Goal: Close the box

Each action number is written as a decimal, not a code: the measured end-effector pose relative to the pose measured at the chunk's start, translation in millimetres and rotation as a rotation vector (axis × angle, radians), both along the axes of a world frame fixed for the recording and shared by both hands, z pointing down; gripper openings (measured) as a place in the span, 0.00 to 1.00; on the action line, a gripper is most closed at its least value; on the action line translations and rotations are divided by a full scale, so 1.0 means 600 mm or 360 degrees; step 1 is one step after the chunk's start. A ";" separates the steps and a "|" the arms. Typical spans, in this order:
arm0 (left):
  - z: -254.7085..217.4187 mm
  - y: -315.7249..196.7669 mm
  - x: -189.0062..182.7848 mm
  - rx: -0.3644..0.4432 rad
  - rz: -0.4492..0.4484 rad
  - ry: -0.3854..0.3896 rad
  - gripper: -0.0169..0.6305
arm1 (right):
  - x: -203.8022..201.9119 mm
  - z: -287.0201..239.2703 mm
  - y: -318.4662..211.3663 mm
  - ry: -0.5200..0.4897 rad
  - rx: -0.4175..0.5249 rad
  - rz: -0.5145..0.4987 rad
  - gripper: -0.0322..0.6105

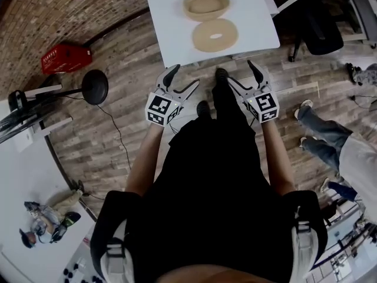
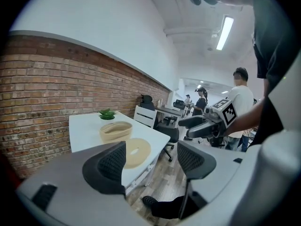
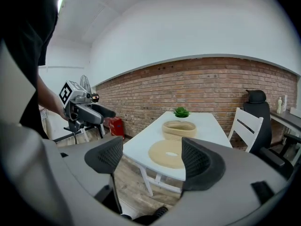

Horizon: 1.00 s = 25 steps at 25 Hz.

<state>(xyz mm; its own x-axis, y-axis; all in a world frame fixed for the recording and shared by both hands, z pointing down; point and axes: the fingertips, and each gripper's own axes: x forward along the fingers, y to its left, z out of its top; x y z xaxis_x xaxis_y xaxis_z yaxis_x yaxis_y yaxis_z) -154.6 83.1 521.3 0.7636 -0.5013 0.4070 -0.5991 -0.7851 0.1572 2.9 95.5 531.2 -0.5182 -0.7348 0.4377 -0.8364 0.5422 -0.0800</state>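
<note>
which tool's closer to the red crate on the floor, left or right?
Left. In the head view the left tool is over the floor, to the right of the red crate; the right tool sits farther right again, so it is the more distant one.

Matt box (image 1: 206, 16), smooth table (image 1: 169, 17), wood-plank floor (image 1: 125, 115)

box (image 1: 205, 5) tan | lid (image 1: 215, 35) tan | table (image 1: 171, 22) white | wall (image 3: 188, 88) red brick | plant (image 3: 181, 112) green | crate (image 1: 65, 58) red, perhaps white lettering
</note>
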 end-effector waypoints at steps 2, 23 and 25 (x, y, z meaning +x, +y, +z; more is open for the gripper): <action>0.004 -0.026 0.017 -0.0008 -0.0004 -0.0001 0.57 | 0.011 -0.002 -0.024 -0.0016 -0.0012 -0.0005 0.65; 0.049 -0.233 0.096 -0.0144 -0.0299 -0.0087 0.57 | 0.087 0.059 -0.261 -0.0042 -0.0195 -0.0322 0.64; 0.057 -0.244 0.101 -0.0156 -0.0328 -0.0096 0.57 | 0.094 0.074 -0.274 -0.0029 -0.0220 -0.0365 0.64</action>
